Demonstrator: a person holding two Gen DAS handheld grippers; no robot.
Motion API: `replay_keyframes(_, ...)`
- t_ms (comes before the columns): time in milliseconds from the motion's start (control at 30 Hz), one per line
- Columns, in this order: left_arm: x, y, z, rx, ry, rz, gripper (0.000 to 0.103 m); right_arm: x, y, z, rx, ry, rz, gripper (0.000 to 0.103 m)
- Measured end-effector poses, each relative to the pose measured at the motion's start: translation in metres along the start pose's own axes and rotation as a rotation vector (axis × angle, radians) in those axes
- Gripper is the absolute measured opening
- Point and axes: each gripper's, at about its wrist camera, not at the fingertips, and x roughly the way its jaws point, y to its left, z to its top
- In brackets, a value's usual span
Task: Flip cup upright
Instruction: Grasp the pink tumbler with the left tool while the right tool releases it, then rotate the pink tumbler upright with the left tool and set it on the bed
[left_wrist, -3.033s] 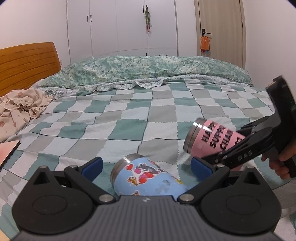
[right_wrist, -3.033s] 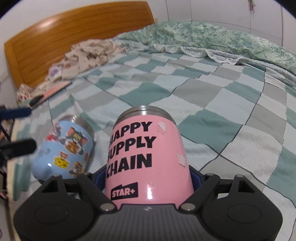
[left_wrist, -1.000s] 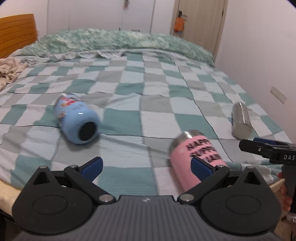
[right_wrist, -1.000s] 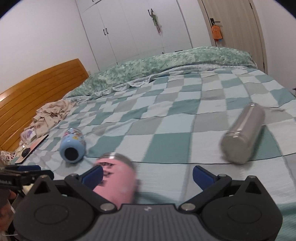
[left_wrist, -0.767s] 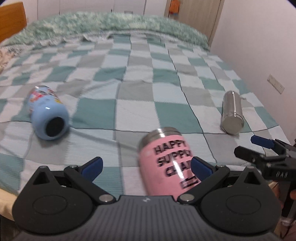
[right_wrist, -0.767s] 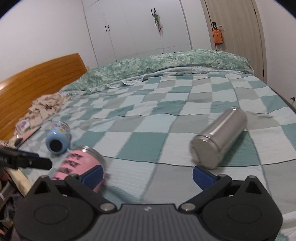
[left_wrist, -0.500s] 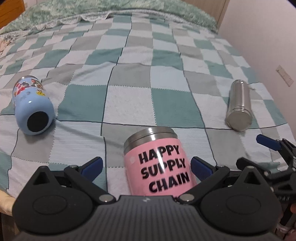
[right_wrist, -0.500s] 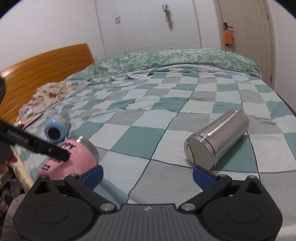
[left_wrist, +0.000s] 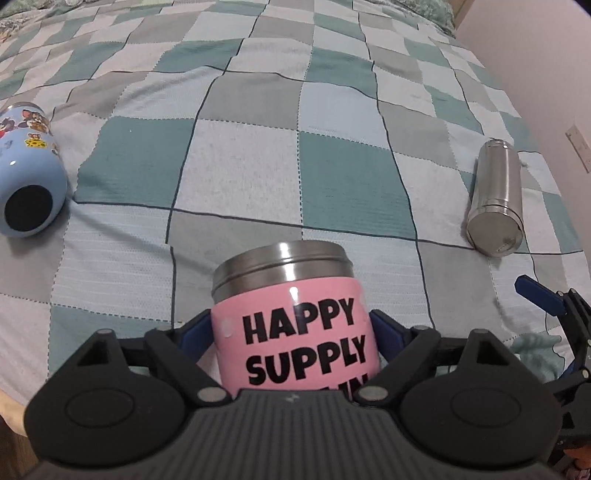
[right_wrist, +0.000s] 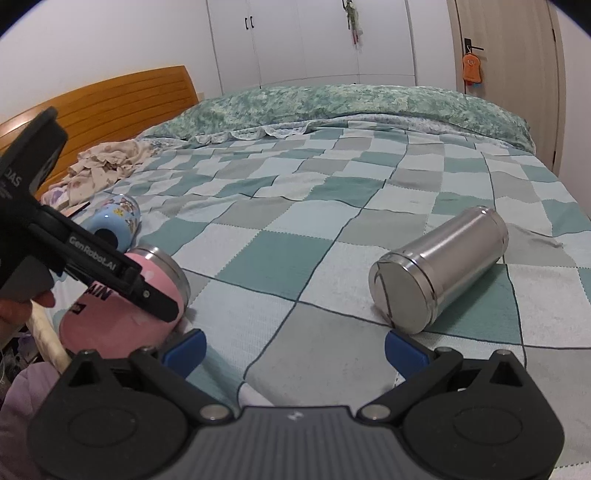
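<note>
Pink cup (left_wrist: 295, 332), steel rim, black lettering, lying sideways near bed's front edge.

Right hand-held gripper (right_wrist: 293, 349): pads apart over checked bed (right_wrist: 332, 206). Steel flask (right_wrist: 439, 271) lying at 1 o'clock. Pink cup (right_wrist: 122, 310) on its side at 10 o'clock, within left hand-held gripper (right_wrist: 153, 301). Blue cup (right_wrist: 114, 221) beyond.

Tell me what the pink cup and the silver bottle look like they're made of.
Pink cup: likely stainless steel under a glossy pink coat or wrap; its bare rim band is brushed grey metal and the pink shows a glare spot. Silver bottle: bare stainless steel, satin-brushed, with soft streaky reflections along its body and a shinier end cap.
</note>
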Motion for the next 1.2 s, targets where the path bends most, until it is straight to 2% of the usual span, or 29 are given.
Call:
replay_keyframes(233,-0.008,0.005,-0.007,-0.009,-0.045,-0.027,0.089,-0.002,0.000,-0.004,0.021,0.003,-0.010,0.103)
replay_keyframes(467,-0.023,0.005,-0.020,0.017,-0.115,-0.042,0.088,-0.013,0.001,-0.011,0.073,-0.034,-0.008,0.103)
replay_keyframes(700,-0.040,0.004,-0.035,0.030,-0.236,-0.043,0.088,-0.020,-0.002,-0.024,0.152,-0.076,-0.002,0.103)
replay_keyframes(900,-0.063,-0.003,-0.042,0.081,-0.339,-0.068,0.086,-0.024,-0.004,-0.027,0.180,-0.102,-0.005,0.103)
replay_keyframes(1200,-0.088,-0.035,-0.031,0.169,-0.576,-0.024,0.086,-0.030,-0.009,-0.022,0.196,-0.180,-0.043,0.103)
